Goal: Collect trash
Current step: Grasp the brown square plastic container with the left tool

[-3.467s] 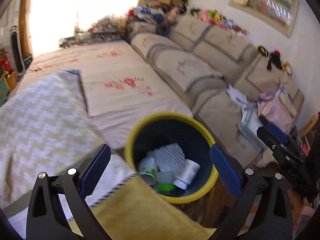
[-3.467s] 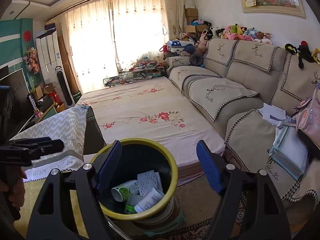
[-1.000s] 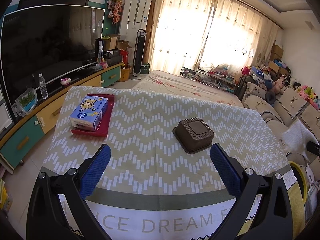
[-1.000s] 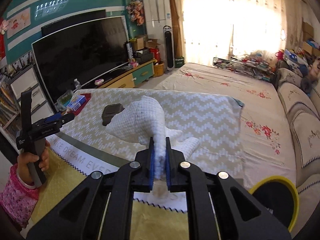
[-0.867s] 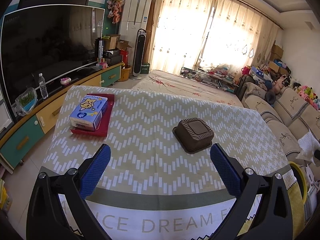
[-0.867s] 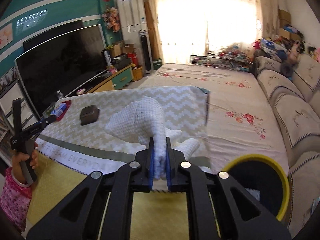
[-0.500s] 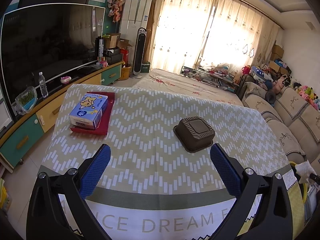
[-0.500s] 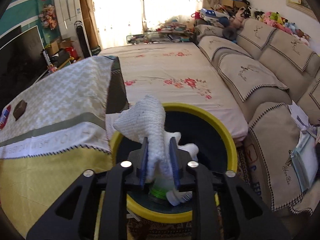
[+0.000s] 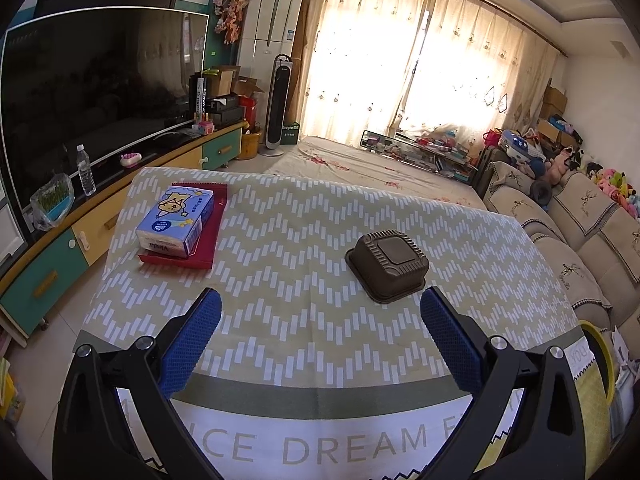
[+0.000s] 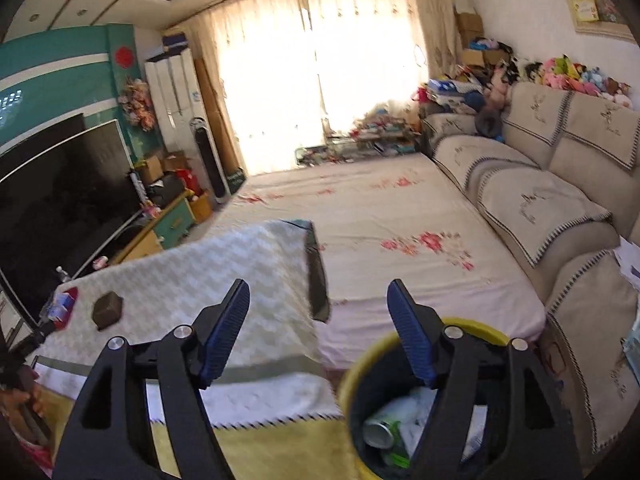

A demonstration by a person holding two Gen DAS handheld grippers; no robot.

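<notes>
On the tabletop [image 9: 280, 240] before my left fingers [image 9: 188, 340], the tissue box [image 9: 176, 220] sits on a tray [image 9: 208, 236] at the left and the upturned container [image 9: 388, 264] lies to the right. The bin [image 10: 360, 364] stands below my right fingers [image 10: 408, 332], beside the tabletop's corner, with a can [image 10: 380, 432] and crumpled paper [image 10: 416, 412] in it. The sofa [image 10: 540, 200] runs along the right.

1. Left gripper [image 9: 318, 334] — black angular frame, silver round screws, blue textured pads [image 9: 188, 346].
2. Right gripper [image 10: 318, 330] — same black arms, silver screws, blue ribbed pads [image 10: 408, 332].
</notes>
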